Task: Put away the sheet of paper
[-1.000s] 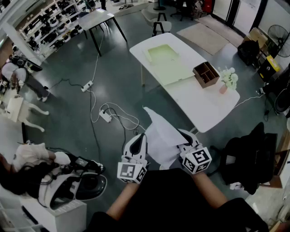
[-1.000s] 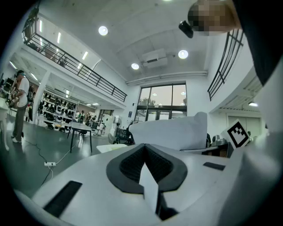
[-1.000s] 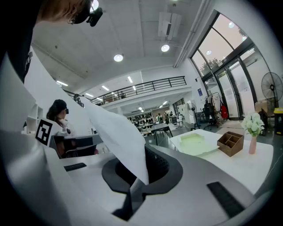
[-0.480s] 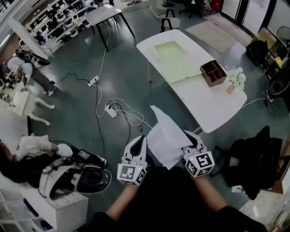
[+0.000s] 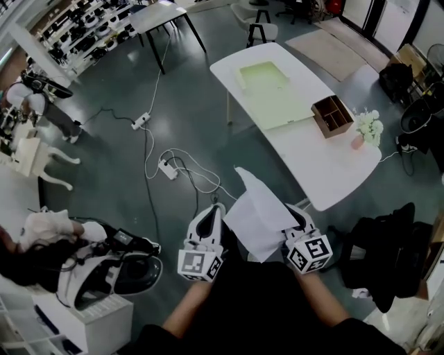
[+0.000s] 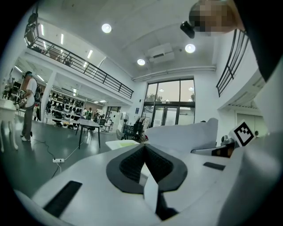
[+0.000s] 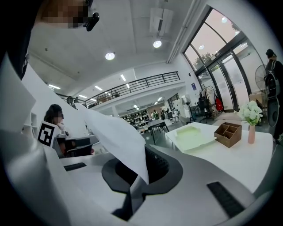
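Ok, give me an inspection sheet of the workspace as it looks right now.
Surface: white oblong table, ahead of the person, mostly bare.
Job's things: white sheet of paper, held in the air short of the table; pale green open file box on the table.
Clutter: brown wooden compartment organiser; white flowers in a pink vase.
Grippers: left gripper and right gripper both shut on the sheet's edges.
Cables: white power strips with cords on the grey floor.
Surroundings: second table; stocked shelves.

Open lab hall (mezzanine (image 6: 84,73), gear shelves (image 5: 78,33), white worktable (image 5: 326,161))
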{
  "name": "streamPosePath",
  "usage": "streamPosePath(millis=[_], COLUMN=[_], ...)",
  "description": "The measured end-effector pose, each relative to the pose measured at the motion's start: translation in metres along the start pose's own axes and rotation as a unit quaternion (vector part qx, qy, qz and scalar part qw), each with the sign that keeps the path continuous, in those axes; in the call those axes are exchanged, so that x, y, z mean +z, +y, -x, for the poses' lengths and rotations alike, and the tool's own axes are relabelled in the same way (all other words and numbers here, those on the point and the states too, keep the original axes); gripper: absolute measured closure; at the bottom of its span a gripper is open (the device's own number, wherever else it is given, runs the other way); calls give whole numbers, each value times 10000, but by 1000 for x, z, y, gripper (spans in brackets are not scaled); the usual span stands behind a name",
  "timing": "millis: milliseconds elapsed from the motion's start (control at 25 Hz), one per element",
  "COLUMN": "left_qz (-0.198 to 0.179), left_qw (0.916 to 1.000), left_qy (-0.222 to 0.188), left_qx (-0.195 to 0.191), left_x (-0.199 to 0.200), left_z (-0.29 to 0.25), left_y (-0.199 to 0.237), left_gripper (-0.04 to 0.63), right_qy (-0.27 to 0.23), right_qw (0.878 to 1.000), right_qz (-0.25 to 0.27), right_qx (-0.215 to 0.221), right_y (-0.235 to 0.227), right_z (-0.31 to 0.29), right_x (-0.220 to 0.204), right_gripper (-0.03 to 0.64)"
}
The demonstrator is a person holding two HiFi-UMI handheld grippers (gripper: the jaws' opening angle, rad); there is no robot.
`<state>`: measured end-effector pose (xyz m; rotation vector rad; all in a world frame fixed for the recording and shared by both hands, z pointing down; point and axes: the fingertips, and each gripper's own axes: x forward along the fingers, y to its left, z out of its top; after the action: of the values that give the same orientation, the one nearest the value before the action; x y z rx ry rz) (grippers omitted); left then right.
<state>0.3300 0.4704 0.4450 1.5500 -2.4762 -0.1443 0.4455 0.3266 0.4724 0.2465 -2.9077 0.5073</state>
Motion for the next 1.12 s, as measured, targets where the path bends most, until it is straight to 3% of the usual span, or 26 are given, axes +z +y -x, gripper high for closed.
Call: streamPosePath(millis=[560, 1120], left_qz=[288, 240], left_qw=[9995, 9988], left_qy=[-17, -47], left_qx=[-125, -429], left_x=[29, 81], left_z=[-117, -208], left_y=[115, 249], left_gripper=[592, 592], right_qy=[240, 427], right_qw=[9993, 9986], right_qz=[-252, -306], right_qx=[-151, -116], right_y=[-31, -5], right_z=[-153, -327], right_x=[26, 65], right_gripper=[618, 618])
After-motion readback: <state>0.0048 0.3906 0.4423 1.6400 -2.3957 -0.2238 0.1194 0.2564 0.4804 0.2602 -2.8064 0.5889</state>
